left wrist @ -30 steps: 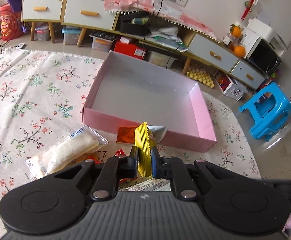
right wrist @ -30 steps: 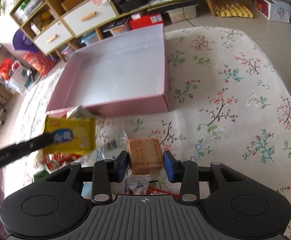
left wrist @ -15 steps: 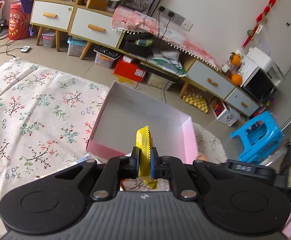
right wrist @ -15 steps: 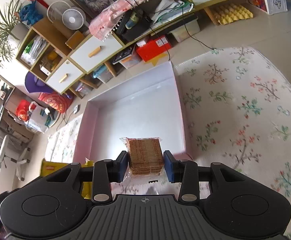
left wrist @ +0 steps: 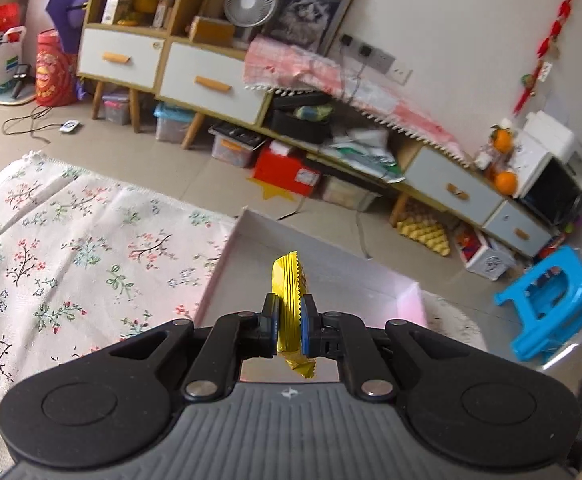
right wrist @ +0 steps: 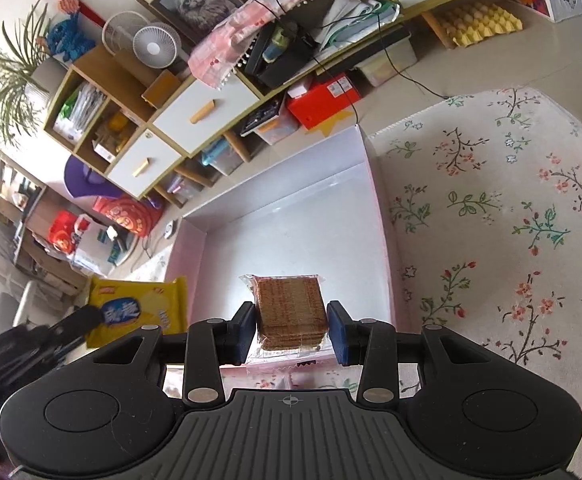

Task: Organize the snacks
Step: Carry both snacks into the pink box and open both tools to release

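My left gripper is shut on a yellow snack packet, held edge-on above the near part of the pink box. My right gripper is shut on a clear-wrapped stack of brown crackers, held above the near end of the same pink box. In the right wrist view the yellow packet and the left gripper show at the left, beside the box's left wall. The box floor that shows is bare.
The box lies on a floral cloth. A low cabinet with drawers and storage bins stands along the far wall. A blue stool stands at the right. A red box lies on the floor.
Both grippers have lifted with their snacks and moved forward over the pink box. The loose snacks on the cloth near the box have dropped out of view.
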`<action>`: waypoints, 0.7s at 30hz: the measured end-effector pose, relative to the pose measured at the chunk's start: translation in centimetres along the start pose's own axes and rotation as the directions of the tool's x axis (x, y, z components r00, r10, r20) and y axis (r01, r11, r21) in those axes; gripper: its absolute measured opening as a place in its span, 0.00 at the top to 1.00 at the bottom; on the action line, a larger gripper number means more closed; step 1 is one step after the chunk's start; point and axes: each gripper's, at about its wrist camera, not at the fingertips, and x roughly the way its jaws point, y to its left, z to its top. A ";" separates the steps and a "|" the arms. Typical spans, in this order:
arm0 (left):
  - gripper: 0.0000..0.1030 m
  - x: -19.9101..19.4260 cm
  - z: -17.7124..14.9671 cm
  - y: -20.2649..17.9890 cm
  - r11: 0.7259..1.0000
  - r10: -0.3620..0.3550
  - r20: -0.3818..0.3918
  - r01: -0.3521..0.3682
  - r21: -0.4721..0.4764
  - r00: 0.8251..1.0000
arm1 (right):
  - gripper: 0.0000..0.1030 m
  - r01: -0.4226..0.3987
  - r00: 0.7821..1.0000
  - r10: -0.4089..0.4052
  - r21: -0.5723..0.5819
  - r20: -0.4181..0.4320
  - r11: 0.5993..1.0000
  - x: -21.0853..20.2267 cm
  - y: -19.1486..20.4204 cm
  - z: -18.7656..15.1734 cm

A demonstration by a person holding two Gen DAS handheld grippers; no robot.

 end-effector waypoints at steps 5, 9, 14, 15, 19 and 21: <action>0.91 1.1 -0.5 1.0 0.999 0.037 -0.002 -0.037 0.002 0.999 | 0.61 0.013 1.000 -0.013 -0.008 0.005 1.000 0.0 -0.6 0.0; 0.85 1.9 -0.5 1.4 0.994 0.104 -0.036 -0.102 0.032 0.994 | 0.58 0.009 1.000 -0.009 -0.003 -0.004 1.000 -0.1 -0.6 0.1; 0.71 1.3 -0.6 1.9 0.984 0.167 -0.030 -0.165 0.061 0.985 | 0.45 0.021 0.999 -0.020 0.008 -0.036 1.000 0.1 -0.6 0.0; 0.69 1.1 -0.6 2.0 0.984 0.168 -0.036 -0.166 0.071 0.985 | 0.45 0.021 0.999 -0.021 0.005 -0.036 1.000 0.0 -0.5 -0.1; 0.58 0.4 -1.2 2.1 0.978 0.183 -0.046 -0.177 0.111 0.982 | 0.42 0.015 0.999 -0.015 -0.002 -0.039 1.000 -0.5 0.0 -0.2; 0.54 0.0 -1.4 2.2 0.976 0.185 -0.053 -0.177 0.124 0.981 | 0.39 0.012 0.999 -0.012 -0.006 -0.040 1.000 -0.9 0.4 -0.5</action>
